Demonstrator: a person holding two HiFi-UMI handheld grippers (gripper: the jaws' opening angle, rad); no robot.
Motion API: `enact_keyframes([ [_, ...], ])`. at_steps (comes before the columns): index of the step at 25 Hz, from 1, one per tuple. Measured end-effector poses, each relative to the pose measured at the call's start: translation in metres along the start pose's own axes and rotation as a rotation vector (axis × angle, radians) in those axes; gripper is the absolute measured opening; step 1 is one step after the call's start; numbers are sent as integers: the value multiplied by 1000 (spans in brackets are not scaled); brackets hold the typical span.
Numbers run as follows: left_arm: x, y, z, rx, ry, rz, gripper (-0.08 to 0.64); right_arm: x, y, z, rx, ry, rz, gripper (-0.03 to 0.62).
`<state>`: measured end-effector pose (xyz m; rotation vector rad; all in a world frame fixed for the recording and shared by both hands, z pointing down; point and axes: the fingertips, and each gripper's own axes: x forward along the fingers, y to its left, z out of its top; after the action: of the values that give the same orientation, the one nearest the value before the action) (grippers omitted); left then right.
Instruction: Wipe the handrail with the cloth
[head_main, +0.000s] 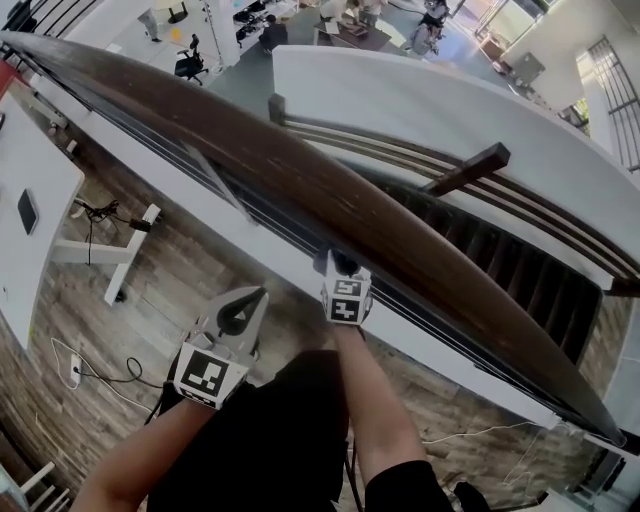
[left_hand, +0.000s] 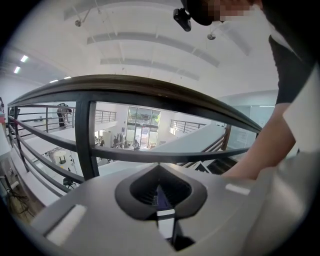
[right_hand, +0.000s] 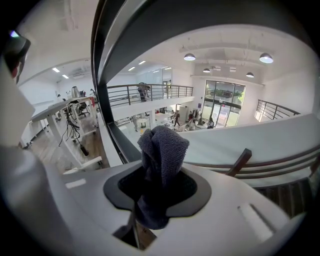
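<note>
The dark brown wooden handrail (head_main: 300, 170) runs diagonally from upper left to lower right. My right gripper (head_main: 344, 266) is up at its near edge, shut on a dark grey cloth (right_hand: 161, 155) that bunches up out of the jaws. In the right gripper view the handrail (right_hand: 145, 30) arcs just above the cloth; whether they touch I cannot tell. My left gripper (head_main: 240, 318) hangs lower and to the left, away from the rail, shut with nothing in it. From the left gripper (left_hand: 158, 167) view, the handrail (left_hand: 150, 92) is seen from below.
Black railing bars (left_hand: 82, 145) stand under the handrail. A staircase (head_main: 500, 250) with its own wooden rail drops away at right. A white desk (head_main: 30, 190) and loose cables (head_main: 95, 375) are on the wood floor at left. People and chairs are far below.
</note>
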<state>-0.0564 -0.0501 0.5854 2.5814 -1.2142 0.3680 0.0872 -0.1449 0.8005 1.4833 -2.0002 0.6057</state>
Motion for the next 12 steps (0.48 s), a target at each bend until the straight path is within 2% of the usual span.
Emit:
enact_keyframes([
  [7,5,-14,6,19,-12,-12,-2,-17,-28,-16,17,0,-23,112],
  [12,4,-20,12,40,-36,33,-2,-30,-47,-29,23,9,-47,114],
])
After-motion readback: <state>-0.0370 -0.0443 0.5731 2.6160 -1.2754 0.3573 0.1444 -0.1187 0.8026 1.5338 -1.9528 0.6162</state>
